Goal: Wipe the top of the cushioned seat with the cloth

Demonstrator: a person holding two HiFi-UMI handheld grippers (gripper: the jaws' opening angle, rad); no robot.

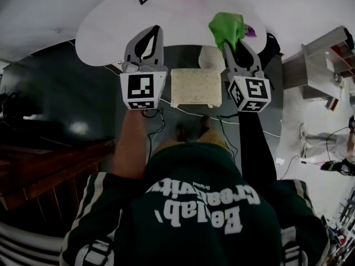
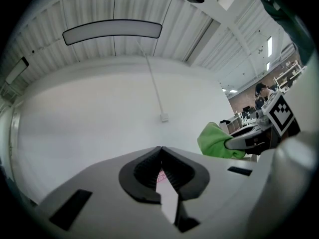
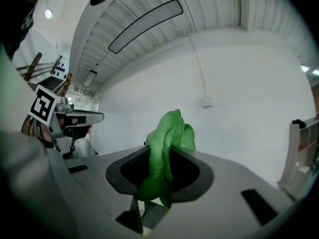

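- Nearest the head camera was the person's dark green shirt (image 1: 205,226), both forearms reaching forward over a dark floor (image 1: 83,98).
- Left gripper (image 1: 155,32): jaws pressed together, nothing caught between them. Its own view showed the tips meeting (image 2: 160,148) against a bare white wall, so the tool was held level and well above the seat.
- Cushioned seat (image 1: 195,87): a pale, square-topped stool standing on the floor between the two grippers and below them. Its top was uncovered and neither tool touched it. A white round table (image 1: 100,32) stood beyond it.
- Right gripper (image 1: 232,46): jaws clenched on the cloth (image 1: 226,26), a bright green bunch that stuck out past the tips. In the right gripper view the cloth (image 3: 172,133) was pinched in its middle and spilled out above and below the jaws.
- Step in hand, as judged: the cloth was secured and carried, and wiping had not begun.
- Next move, as judged: the right gripper needed tipping downward and lowering until the loose cloth lay flat on the seat top, followed by strokes across the cushion. The left gripper could steady the seat's edge if the stool slid.
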